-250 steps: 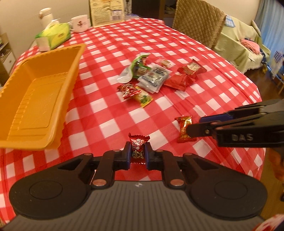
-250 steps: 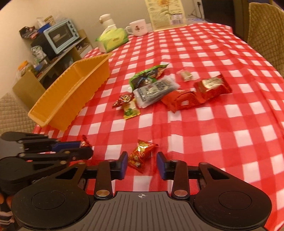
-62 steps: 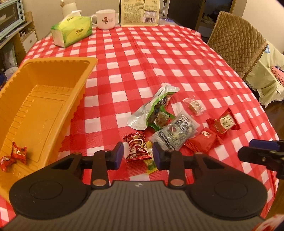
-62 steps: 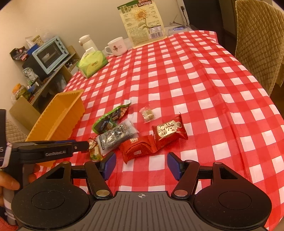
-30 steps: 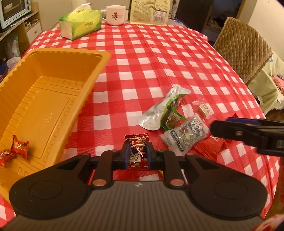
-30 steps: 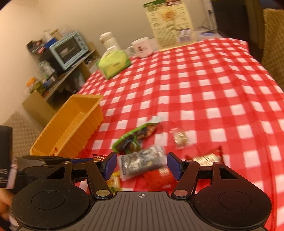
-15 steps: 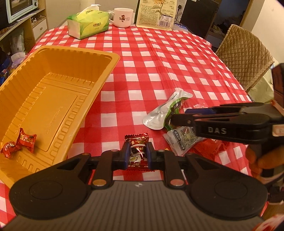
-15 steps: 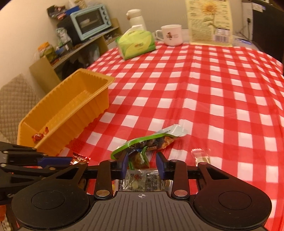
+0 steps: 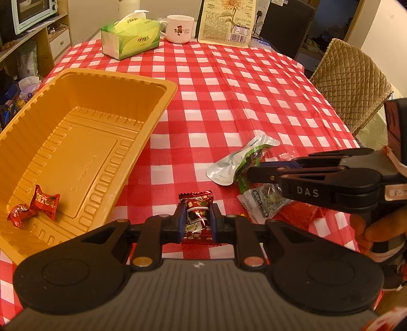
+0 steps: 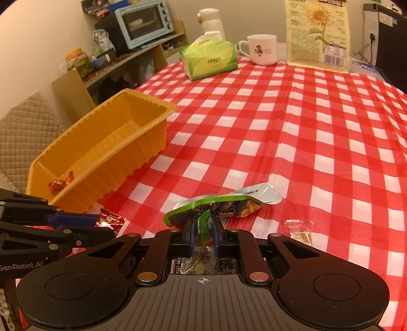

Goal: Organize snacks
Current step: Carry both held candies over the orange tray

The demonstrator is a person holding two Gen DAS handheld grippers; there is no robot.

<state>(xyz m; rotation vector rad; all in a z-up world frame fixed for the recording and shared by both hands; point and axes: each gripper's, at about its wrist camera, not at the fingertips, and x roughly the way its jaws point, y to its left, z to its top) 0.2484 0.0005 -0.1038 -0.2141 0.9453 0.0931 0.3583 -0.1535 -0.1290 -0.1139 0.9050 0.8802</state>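
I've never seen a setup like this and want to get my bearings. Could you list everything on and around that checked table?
Tray: one, orange, left side of the table.
Wrapped candies: two, red, in the tray's near corner.
Candy: one, red wrapper, held in the left gripper.
Green pouch: one, green and silver, held at its near edge by the right gripper.
Clear packet: one, under the right gripper.
Red packets: count unclear, partly hidden.
Small clear sweet: one, right of the pouch.
Tissue box: one, green, far end.
Mug: one, white, far end.
Sunflower bag: one, yellow, far end.
Toaster oven: one, pale blue, on a shelf.
Left gripper: shut.
Right gripper: shut.
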